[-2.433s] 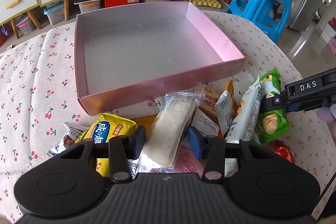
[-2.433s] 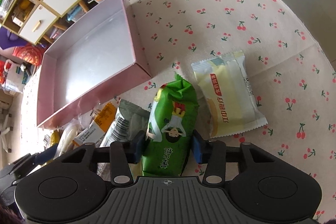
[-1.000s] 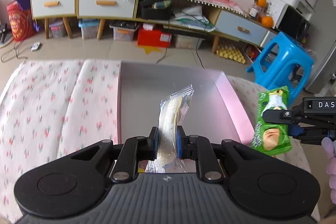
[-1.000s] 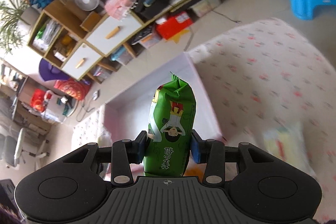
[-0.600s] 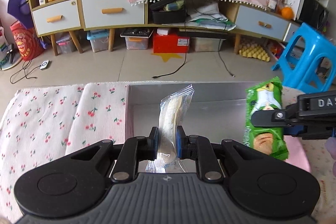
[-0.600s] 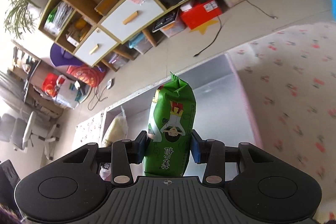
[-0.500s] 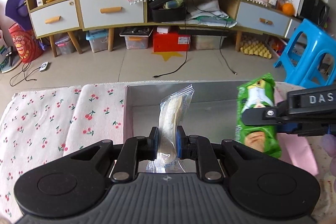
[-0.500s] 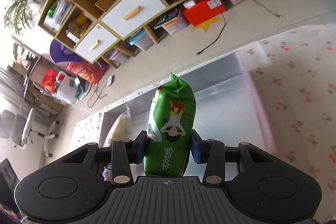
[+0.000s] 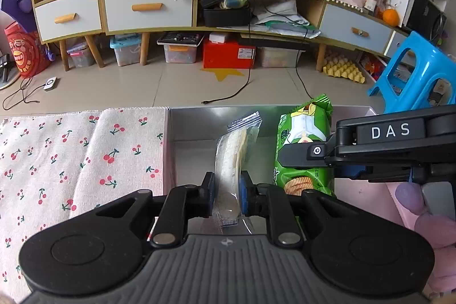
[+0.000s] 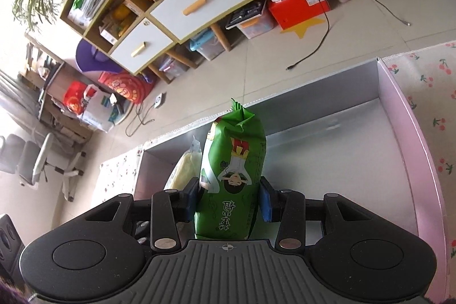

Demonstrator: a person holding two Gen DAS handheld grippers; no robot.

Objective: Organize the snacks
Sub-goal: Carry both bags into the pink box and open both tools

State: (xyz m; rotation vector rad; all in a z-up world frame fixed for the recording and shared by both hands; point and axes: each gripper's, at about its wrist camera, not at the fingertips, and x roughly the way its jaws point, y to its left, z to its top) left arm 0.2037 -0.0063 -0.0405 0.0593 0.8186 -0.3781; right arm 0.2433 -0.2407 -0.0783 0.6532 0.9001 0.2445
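1. Your left claw [image 9: 226,194] is clenched on a clear-wrapped pale snack [image 9: 232,155], with the pads pressing its lower half and the crimped top standing up and leaning a little right.
2. Your right claw [image 10: 230,200] is clenched on a green snack bag [image 10: 232,175]. The bag stands upright between the pads and its printed figure appears upside down in the right wrist view.
3. Both packets hang over the pink box [image 9: 168,150], above its silver floor and near the far left corner. Whether either one touches the floor, you cannot tell.
4. In the left wrist view the green bag [image 9: 303,150] sits just right of the clear packet, close beside it but apart. The right claw's arm marked "DAS" comes in from the right.
5. In the right wrist view the pale snack [image 10: 183,170] shows just left of the green bag and is partly hidden behind it.
6. The box rests on a table covered with a cherry-print cloth [image 9: 71,155], which extends left of the box and also right of its pink wall [image 10: 410,133].
7. Beyond the table's far edge are a tiled floor and a blue stool [image 9: 413,73] at far right.
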